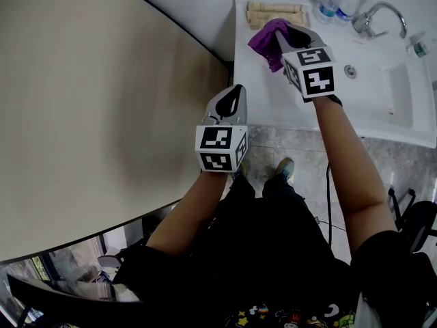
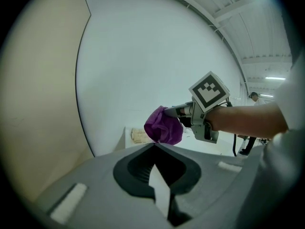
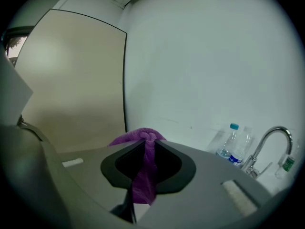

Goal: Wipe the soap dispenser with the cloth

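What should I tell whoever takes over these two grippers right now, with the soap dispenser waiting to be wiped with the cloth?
Right gripper: shut on the crumpled purple cloth, held above the back left of the white sink counter.
Left gripper: shut, empty, beside the counter's left edge.
Soap dispenser: probably the small green-labelled bottle at far right, beyond the chrome tap; the cloth is nowhere near it.
Done: cloth in hand.
Left: carry it across the basin and wipe the dispenser.
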